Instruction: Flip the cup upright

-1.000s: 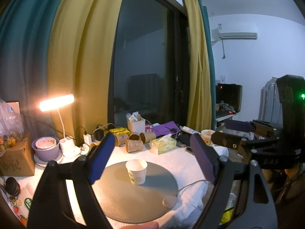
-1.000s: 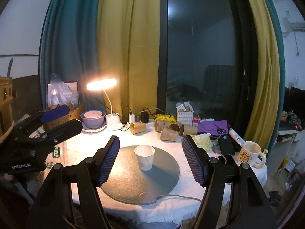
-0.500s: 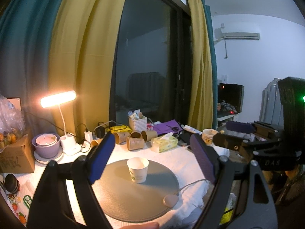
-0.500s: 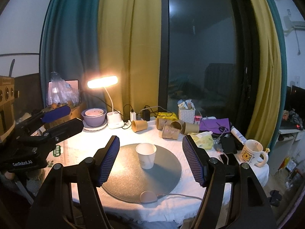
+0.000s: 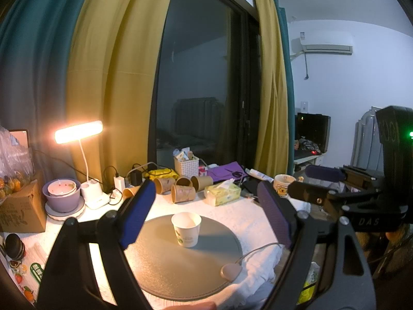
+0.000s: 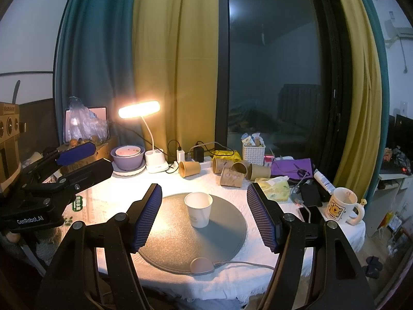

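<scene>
One white paper cup [image 6: 198,209] stands upright, mouth up, near centre of the round grey mat [image 6: 167,242]; left gripper [image 5: 206,214] and right gripper [image 6: 205,215] both spread wide, clear of it, holding nothing.

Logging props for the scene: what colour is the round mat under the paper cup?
Grey, a plain round mat; it shows best in the right wrist view.

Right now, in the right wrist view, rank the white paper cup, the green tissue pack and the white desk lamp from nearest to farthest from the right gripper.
1. White paper cup, upright, centre of the grey mat, straight ahead of the right gripper.
2. Green tissue pack, right, past the mat.
3. White desk lamp, far back left.
</scene>
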The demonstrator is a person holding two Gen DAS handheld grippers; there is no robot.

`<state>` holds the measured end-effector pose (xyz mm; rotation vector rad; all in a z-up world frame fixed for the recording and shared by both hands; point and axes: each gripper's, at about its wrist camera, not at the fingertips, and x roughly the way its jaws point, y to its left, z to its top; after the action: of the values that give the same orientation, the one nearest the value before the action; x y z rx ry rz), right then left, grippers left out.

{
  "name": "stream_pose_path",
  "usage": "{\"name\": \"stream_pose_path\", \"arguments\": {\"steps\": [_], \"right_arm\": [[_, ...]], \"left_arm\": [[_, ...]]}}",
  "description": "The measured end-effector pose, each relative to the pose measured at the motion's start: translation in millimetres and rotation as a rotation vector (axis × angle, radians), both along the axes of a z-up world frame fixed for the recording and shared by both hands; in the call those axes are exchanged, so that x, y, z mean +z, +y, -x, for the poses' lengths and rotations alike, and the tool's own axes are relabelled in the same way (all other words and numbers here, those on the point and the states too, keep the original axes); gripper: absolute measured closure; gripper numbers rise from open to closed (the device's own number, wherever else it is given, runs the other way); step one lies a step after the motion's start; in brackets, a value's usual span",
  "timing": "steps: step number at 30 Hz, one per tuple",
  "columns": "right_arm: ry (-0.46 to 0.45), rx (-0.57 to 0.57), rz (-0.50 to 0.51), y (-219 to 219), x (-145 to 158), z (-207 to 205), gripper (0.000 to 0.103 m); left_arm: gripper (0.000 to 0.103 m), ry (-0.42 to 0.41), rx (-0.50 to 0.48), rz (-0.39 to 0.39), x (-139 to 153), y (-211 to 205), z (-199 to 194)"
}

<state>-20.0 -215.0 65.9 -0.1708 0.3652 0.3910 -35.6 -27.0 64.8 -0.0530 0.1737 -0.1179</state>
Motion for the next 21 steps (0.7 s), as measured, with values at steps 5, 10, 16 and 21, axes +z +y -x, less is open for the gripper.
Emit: {"name": "stream_pose_path", "arguments": {"steps": [5,10,16,21], "right_arm": [[0.002,0.001,-0.001,-0.4,-0.1,-0.3,0.032],[0.004,0.001,-0.001,0.0,-1.4,-0.1,0.032],[0.006,0.002,0.0,0.2,-1.3,-0.3,0.032],[0.004,0.001,-0.001,0.3,-2.1,1.2,0.032]], "left_arm": [[0.02,0.001,0.0,0.001,0.1,-0.1,-0.1],[0.02,0.001,0.001,0.002,0.2,-0.1,-0.2],[0.02,0.0,0.001,0.002,0.3,0.4,-0.3],[0.02,0.001,0.001,0.003,0.6,0.9,-0.6]]}}
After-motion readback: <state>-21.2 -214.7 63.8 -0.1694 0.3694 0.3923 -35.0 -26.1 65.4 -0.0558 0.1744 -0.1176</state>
